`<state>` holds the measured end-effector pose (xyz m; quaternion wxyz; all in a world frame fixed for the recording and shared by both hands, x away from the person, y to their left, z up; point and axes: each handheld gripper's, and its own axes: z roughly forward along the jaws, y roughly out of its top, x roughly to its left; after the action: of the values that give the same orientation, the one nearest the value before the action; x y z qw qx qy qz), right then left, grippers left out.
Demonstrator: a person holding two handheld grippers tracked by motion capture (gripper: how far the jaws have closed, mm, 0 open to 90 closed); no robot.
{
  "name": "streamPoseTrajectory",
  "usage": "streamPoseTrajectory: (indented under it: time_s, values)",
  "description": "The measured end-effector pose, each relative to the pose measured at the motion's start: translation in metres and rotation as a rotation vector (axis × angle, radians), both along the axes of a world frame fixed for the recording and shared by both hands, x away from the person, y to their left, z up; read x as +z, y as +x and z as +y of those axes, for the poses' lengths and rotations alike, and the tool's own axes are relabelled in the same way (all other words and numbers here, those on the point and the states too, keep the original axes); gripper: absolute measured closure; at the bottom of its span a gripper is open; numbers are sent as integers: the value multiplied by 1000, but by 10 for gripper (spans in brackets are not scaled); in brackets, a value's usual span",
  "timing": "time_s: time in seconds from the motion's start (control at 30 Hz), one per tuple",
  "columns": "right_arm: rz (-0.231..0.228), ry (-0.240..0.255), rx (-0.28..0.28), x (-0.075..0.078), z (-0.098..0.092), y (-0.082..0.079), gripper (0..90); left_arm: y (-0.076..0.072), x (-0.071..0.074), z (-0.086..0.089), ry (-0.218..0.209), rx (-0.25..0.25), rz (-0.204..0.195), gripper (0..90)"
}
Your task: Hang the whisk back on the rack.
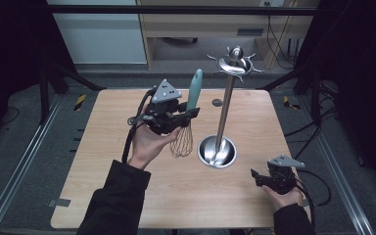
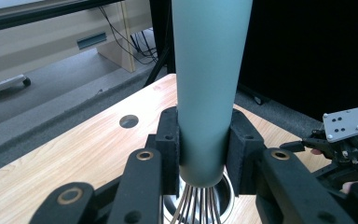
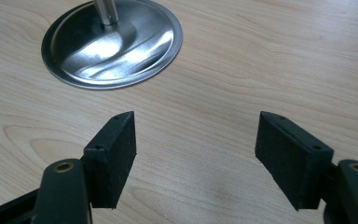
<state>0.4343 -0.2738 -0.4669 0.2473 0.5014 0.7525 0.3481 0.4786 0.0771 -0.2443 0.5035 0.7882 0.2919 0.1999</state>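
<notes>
A whisk (image 1: 188,117) with a teal handle and wire head hangs upright above the table, handle up. My left gripper (image 1: 192,112) is shut on the lower handle; in the left gripper view the teal handle (image 2: 207,84) stands between both pads, the wires below. Just to its right stands a steel utensil stand (image 1: 223,98) with a round dish base (image 1: 217,152) and hooked top (image 1: 235,62). My right gripper (image 1: 253,176) rests low near the table's front right, open, nothing between its pads (image 3: 114,154). The base (image 3: 114,46) lies ahead of it.
The wooden table (image 1: 127,186) has a small round hole (image 1: 217,103) near its far edge. Metal rails run along both sides of the table. A pale cabinet and cables stand beyond the far edge.
</notes>
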Motion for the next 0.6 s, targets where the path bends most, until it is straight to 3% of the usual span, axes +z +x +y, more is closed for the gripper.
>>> streamPoseTrajectory:
  time_s: [0.6]
  values:
    - [1,4,-5,1,-1,-1,291,7,6,-12,28,0,11,690]
